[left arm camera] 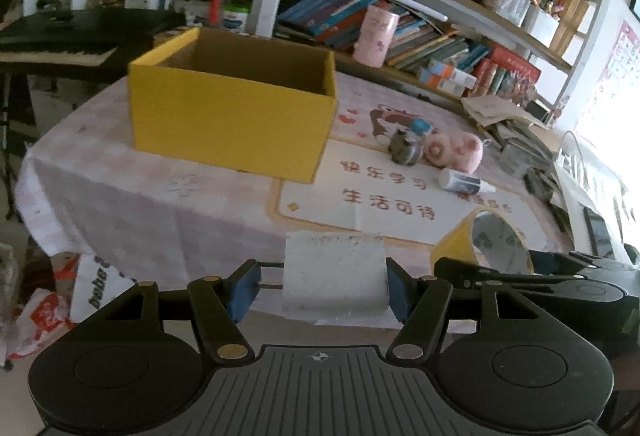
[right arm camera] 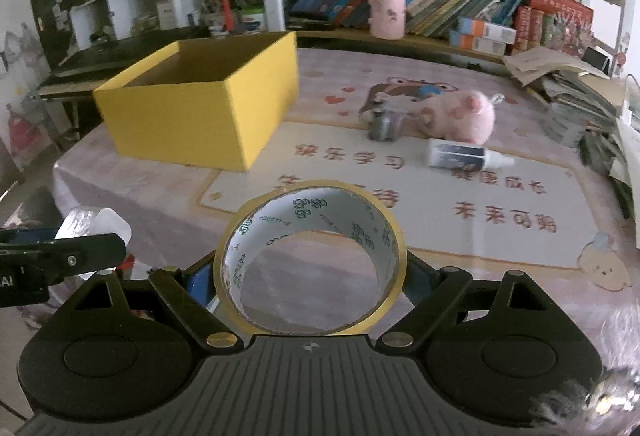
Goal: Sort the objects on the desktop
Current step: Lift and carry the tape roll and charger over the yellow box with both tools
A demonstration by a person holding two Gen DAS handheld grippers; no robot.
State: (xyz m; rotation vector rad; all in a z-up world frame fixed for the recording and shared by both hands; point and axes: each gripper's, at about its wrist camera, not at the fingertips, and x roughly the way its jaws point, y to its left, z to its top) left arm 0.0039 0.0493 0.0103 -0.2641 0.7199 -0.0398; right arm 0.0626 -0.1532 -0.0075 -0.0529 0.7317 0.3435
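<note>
My left gripper (left arm camera: pixel 322 286) is shut on a white block (left arm camera: pixel 334 276), its blue pads pressing both sides. My right gripper (right arm camera: pixel 310 276) is shut on a yellow tape roll (right arm camera: pixel 310 262), held upright so I look through its ring. The tape roll (left arm camera: pixel 486 246) and the right gripper's black body show at the right of the left wrist view. An open yellow box (left arm camera: pixel 232 112) (right arm camera: pixel 204 102) stands on the table ahead, to the left. A pink plush pig (right arm camera: pixel 462 114), a small grey toy (right arm camera: pixel 382 126) and a white glue bottle (right arm camera: pixel 460 154) lie mid-table.
The table wears a pink printed cloth (right arm camera: pixel 440 212). Bookshelves (right arm camera: pixel 440 4) and a pink cup (right arm camera: pixel 386 6) stand behind it. Stacked papers and books (right arm camera: pixel 580 96) crowd the right edge. A black keyboard (left arm camera: pixel 60 36) sits at the far left, bags (left arm camera: pixel 60 296) on the floor.
</note>
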